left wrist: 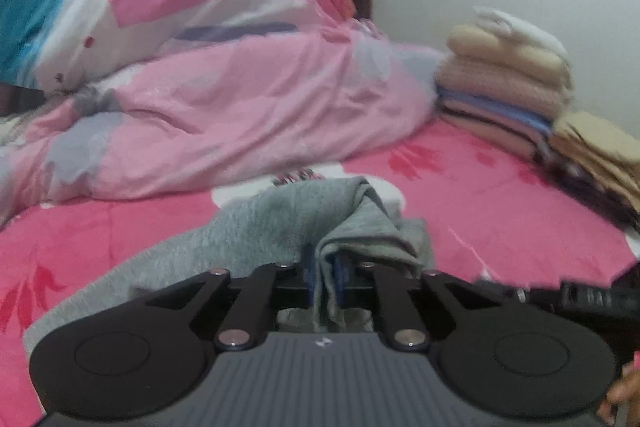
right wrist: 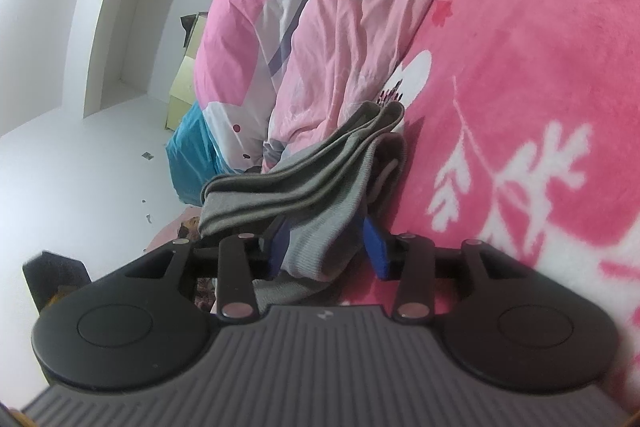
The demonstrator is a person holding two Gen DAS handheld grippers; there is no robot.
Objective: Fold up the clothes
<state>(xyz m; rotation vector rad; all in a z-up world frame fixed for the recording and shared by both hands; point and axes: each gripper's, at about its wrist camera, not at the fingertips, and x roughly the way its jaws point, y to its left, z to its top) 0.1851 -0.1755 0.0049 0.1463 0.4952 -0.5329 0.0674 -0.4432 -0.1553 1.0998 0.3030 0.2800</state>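
Observation:
A grey knit garment (left wrist: 280,227) lies partly spread on the pink floral bedspread (left wrist: 500,203). My left gripper (left wrist: 326,279) is shut on a bunched fold of it, the cloth rising in a peak just past the blue pads. In the right wrist view the camera is rolled sideways. There, my right gripper (right wrist: 326,247) holds a layered, ribbed edge of the same grey garment (right wrist: 304,167) between its blue pads (right wrist: 376,247), lifted off the bedspread (right wrist: 540,67). The fingers stand somewhat apart around the thick cloth.
A crumpled pink, white and blue duvet (left wrist: 224,75) fills the back of the bed. A stack of folded beige, blue and white clothes (left wrist: 504,79) sits at the right by the wall. A teal cloth (left wrist: 28,15) lies far left. A person's fingers (left wrist: 624,395) show at bottom right.

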